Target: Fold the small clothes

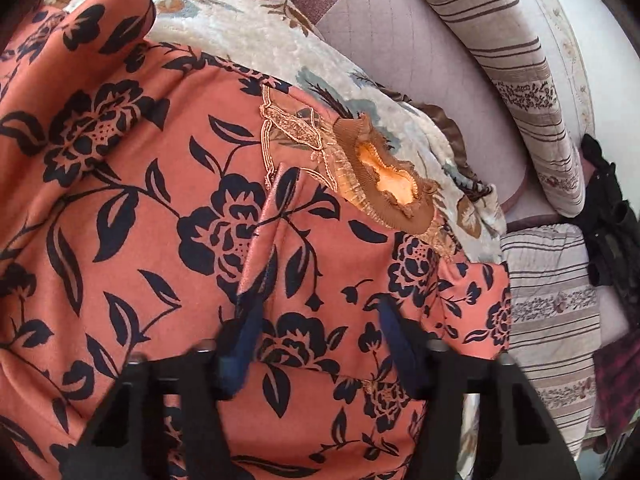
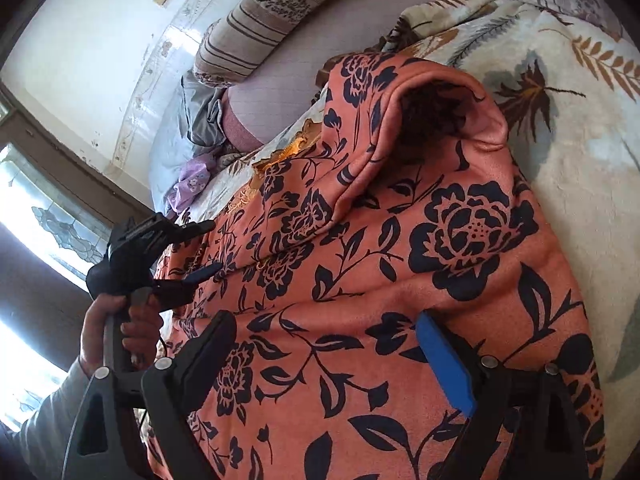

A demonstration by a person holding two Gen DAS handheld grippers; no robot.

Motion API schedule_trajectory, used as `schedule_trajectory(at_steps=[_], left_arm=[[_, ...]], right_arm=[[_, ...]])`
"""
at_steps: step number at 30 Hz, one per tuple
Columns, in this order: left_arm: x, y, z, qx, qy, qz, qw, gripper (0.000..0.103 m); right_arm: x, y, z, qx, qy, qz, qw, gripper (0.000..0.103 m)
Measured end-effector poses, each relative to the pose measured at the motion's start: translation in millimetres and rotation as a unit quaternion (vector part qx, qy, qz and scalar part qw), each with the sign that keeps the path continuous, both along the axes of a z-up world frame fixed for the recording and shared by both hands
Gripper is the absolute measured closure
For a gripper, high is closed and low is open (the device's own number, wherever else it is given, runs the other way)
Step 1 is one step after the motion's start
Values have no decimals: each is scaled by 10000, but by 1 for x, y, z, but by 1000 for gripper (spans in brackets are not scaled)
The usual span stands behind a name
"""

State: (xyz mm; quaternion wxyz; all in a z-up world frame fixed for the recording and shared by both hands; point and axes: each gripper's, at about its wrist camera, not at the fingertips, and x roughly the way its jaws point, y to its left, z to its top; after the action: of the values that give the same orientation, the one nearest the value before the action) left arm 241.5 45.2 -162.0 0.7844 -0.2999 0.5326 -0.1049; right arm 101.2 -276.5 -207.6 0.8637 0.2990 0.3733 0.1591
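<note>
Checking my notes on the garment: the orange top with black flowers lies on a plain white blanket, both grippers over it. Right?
Not plain white. The left wrist view shows the blanket is cream with a brown and grey leaf print. The orange top does lie on it.

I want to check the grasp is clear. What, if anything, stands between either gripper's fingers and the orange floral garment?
Nothing visible does. The left gripper and the right gripper both sit directly over the orange floral garment, fingers apart, with only its own folds beneath. The leaf-print blanket lies under and beyond it.
</note>
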Motion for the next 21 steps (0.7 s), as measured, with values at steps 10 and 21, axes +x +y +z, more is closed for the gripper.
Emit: schedule_trajectory(at_steps=[10,21], left_arm=[[-32,5,94,801,-1727,22,9817,103],[-8,-8,21,637,-646,-438,9949,23]], right_arm=[[-6,3,-5,-126,-222,96,9996,10],[-6,5,-5,-203,-262,90,9994,10]])
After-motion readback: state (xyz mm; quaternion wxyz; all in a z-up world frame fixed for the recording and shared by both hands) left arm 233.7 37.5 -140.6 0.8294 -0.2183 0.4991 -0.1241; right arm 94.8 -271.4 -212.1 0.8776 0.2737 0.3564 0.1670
